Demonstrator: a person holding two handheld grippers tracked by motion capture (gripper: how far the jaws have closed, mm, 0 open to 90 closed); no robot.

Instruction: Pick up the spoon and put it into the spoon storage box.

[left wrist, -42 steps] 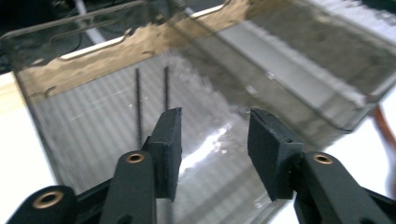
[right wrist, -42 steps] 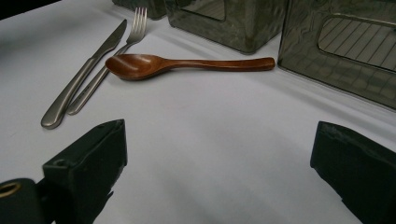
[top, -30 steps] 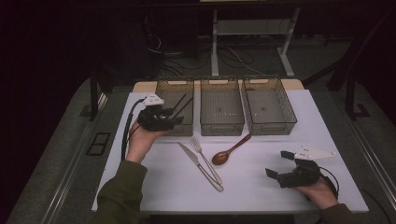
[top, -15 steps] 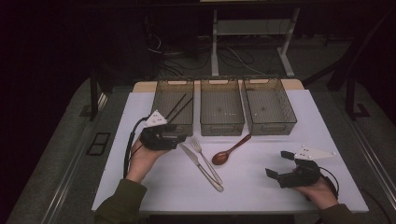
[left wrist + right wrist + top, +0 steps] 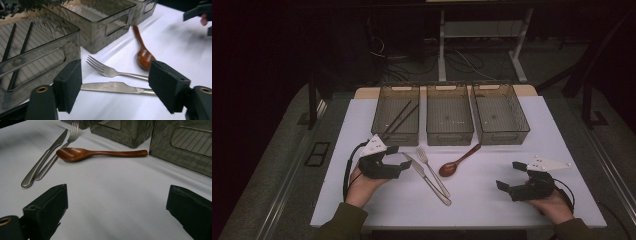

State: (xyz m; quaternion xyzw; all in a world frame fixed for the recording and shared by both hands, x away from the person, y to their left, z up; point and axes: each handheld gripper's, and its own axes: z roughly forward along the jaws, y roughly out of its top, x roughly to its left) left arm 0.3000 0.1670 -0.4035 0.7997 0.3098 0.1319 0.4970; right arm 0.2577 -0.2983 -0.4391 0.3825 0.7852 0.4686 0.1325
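My left gripper (image 5: 399, 156) sits low over the white table, just in front of the left bin (image 5: 384, 131). Its jaws have just been opening and stand open with nothing gripped. In the left gripper view (image 5: 116, 83), the steel knife (image 5: 112, 87) and fork (image 5: 107, 70) lie on the table just beyond its pads. Two black chopsticks (image 5: 398, 118) lie in the left bin. A wooden spoon (image 5: 456, 162) rests right of the fork (image 5: 430, 168) and knife (image 5: 424, 178). My right gripper (image 5: 510, 175) rests open at the near right, empty, facing the spoon (image 5: 82, 153).
Three smoky clear bins stand in a row at the back of the table; the middle bin (image 5: 433, 130) and the right bin (image 5: 522, 127) hold nothing I can see. Table edges run close to both hands at the front. The floor beyond is dark, with cables and a stand.
The left hand has drawn back from over the left bin toward the person and down to the table beside the knife, with its jaws wider. The right hand has stayed put.
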